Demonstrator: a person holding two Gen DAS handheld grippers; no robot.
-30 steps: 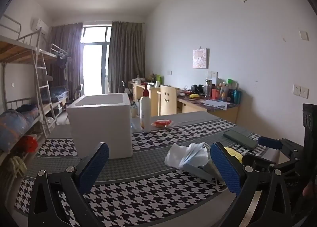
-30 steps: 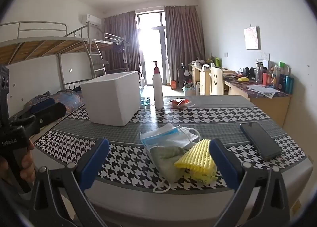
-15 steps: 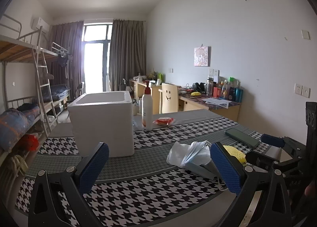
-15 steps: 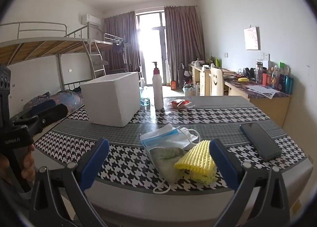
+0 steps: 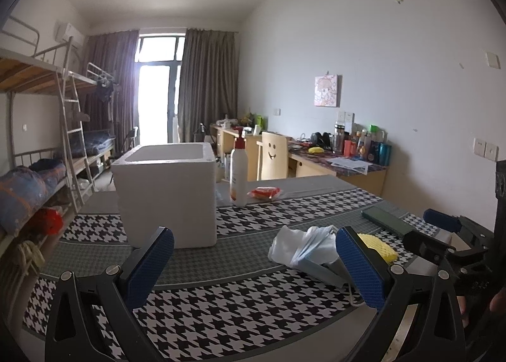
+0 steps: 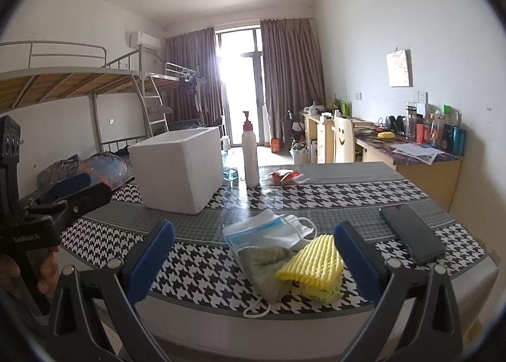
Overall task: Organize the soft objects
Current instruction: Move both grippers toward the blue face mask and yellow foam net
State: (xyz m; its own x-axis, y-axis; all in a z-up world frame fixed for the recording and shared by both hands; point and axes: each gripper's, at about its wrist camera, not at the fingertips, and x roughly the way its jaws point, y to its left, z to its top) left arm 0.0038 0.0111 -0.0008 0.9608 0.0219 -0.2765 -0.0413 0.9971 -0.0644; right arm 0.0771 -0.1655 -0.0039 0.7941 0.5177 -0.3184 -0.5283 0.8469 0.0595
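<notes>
Since a second ago our left tool (image 5: 253,264) has swung slightly left, the foam box (image 5: 167,194) sitting more central; our right tool (image 6: 253,259) has barely shifted. Both tools gape wide, holding nothing. The face masks (image 6: 268,230), grey cloth (image 6: 265,264) and yellow sponge cloth (image 6: 313,262) lie heaped on the table (image 6: 332,194).

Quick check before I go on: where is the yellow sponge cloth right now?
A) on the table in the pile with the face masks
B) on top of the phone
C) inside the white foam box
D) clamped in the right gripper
A: the yellow sponge cloth lies on the table against the face masks, between the tips of the open right gripper but not held.
</notes>
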